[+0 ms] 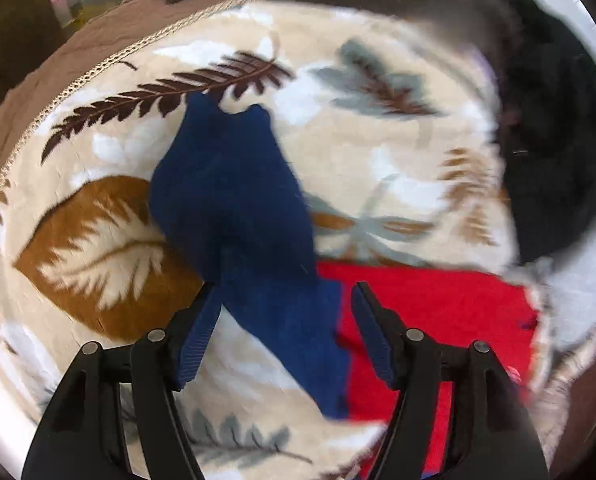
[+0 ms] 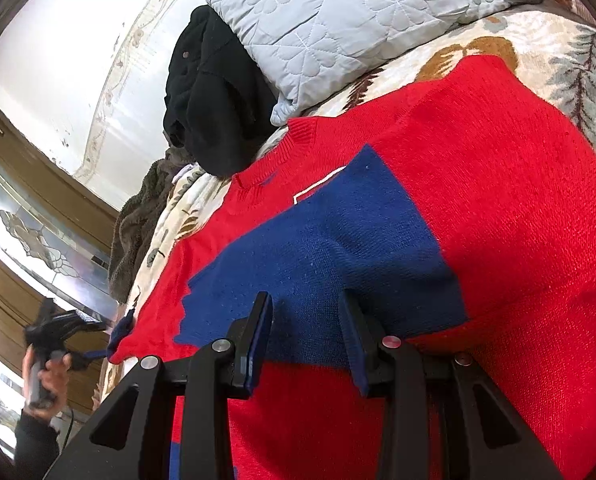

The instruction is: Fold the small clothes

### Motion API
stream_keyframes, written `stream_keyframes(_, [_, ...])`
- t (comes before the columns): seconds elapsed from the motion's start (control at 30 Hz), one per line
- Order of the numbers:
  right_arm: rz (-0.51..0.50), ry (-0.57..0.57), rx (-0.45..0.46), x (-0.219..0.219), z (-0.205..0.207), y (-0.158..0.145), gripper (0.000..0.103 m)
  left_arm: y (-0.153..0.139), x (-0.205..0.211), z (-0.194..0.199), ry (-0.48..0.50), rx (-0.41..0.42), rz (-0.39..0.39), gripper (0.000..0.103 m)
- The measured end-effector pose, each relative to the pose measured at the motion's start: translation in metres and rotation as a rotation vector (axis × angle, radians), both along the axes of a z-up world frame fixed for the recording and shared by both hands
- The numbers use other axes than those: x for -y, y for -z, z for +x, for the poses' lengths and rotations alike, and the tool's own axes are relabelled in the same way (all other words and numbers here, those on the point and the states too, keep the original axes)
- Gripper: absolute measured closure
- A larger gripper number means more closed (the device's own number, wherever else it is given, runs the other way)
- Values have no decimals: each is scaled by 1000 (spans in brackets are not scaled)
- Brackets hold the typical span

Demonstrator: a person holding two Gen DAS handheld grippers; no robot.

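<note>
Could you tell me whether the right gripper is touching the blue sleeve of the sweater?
Touching. In the right wrist view the right gripper is open, and both fingertips press into the blue sleeve, which bunches up between them.

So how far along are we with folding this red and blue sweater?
Early. Done: one blue sleeve already lies folded across the red body on the leaf-print blanket. In hand: nothing gripped; the right hand-held gripper hovers open over that sleeve, the left hand-held gripper open over the other blue sleeve, which is spread outward. Left: fold that sleeve in, then the body.
</note>
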State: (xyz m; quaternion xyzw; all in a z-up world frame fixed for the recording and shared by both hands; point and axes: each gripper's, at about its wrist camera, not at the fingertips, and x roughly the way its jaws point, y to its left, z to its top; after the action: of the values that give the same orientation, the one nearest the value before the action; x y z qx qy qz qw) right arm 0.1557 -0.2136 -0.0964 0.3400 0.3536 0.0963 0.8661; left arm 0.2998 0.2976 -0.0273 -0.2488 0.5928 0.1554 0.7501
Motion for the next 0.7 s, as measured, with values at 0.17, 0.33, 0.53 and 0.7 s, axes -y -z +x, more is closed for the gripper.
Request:
stream_keyframes(0.17, [34,-1,10,4,0,2,67,22,-14,11,-56,-54,7,59])
stream_keyframes(0.33, [58,-1,18,5,-1,3,67,6,-39,-29,-131,175,-122,93])
stream_keyframes(0.53, [21,-7,-17,1,3,-3,64,-23,-42,-65,-141,385,-279,94])
stream_keyframes(0.7, [-132,-49,-37,-12,2,-26,50,-52,-5,-69,-36,454,-310,94])
